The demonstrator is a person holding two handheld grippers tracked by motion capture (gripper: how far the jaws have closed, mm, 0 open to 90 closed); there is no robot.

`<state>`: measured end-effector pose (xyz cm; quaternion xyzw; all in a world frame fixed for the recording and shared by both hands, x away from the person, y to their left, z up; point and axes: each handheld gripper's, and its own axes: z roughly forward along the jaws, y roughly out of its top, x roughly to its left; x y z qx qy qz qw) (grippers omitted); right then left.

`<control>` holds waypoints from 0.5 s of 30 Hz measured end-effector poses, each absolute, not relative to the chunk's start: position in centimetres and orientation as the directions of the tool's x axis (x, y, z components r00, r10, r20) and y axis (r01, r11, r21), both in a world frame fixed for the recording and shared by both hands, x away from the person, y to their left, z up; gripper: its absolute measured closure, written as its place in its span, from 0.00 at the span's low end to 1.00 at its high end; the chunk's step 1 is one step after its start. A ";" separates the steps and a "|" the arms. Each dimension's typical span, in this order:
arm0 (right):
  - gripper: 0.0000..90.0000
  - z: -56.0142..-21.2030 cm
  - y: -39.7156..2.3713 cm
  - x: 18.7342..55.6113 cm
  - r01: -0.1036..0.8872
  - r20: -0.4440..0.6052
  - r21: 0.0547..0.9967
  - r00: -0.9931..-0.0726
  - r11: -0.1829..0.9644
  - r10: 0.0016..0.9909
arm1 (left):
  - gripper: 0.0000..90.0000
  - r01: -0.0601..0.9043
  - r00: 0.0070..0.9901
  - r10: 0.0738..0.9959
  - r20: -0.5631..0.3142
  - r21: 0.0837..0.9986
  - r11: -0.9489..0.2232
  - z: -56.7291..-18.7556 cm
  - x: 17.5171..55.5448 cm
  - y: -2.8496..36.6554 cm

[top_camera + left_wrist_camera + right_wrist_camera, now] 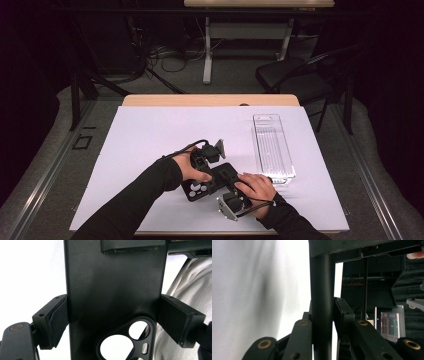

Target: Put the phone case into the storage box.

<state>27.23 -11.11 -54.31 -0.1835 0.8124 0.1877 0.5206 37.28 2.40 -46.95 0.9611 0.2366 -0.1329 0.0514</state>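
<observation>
Grippers meet near the front middle of the white sheet [150, 135] on the table [210, 100], both on one black phone case [212, 181]. The left gripper [204, 162] comes from the left; in its own view the case [112, 290] stands upright between the jaws, and both pads [56, 320] press on its two long edges, so the wide grip is clamped on the case. Camera cutouts of the case show low in that view, with the pale sheet seen through them. The right gripper [234, 197] comes from the near right, under the right hand [257, 187]; in its view the case [322, 302] is seen edge-on as a thin dark bar, pinched narrowly between the jaws, which are closed on it across its thickness. A clear tray [272, 147] lies on the sheet at the right, just beyond the right hand, apart from the case.
</observation>
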 end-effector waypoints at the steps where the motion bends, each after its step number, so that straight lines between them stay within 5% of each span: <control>1: 0.87 -54.3 -11.1 27.2 -0.497 -0.916 0.113 -0.387 0.860 -0.103 | 0.16 0.470 0.853 0.442 -0.278 0.038 -0.882 -46.9 37.3 2.4; 15: 0.91 -54.4 -11.1 27.2 -0.496 -0.925 0.099 -0.366 0.863 -0.104 | 0.16 0.488 0.834 0.454 -0.314 0.035 -0.872 -47.1 37.7 2.7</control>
